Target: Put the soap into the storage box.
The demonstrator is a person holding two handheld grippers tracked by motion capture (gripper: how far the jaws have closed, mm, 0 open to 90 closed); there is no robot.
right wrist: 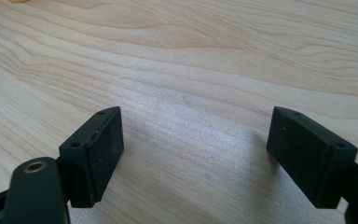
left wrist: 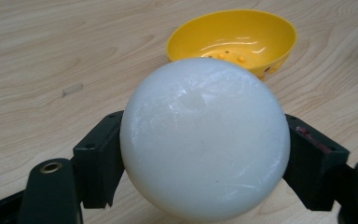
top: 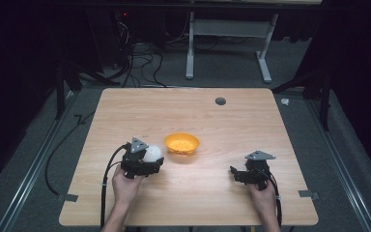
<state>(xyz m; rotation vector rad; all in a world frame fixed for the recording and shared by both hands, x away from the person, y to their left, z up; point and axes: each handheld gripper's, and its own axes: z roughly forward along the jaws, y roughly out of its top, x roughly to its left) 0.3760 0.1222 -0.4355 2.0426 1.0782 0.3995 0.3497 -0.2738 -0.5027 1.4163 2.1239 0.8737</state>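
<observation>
A white ball (top: pixel 151 153) (left wrist: pixel 205 137) is clamped between the jaws of my left gripper (top: pixel 147 162) (left wrist: pixel 204 161), held just above the wooden table (top: pixel 125 111). Just beyond and to the right of it sits a yellow bowl (top: pixel 181 143) (left wrist: pixel 233 39), and nothing lies in it. My right gripper (top: pixel 236 174) (right wrist: pixel 196 156) rests low over bare wood at the table's right front, jaws wide apart with nothing between them.
A dark round grommet (top: pixel 220 101) is set into the table near the far edge. Grey tape tabs (top: pixel 309 194) mark the front corners. Cables and a white table frame (top: pixel 232 43) lie on the floor beyond the table.
</observation>
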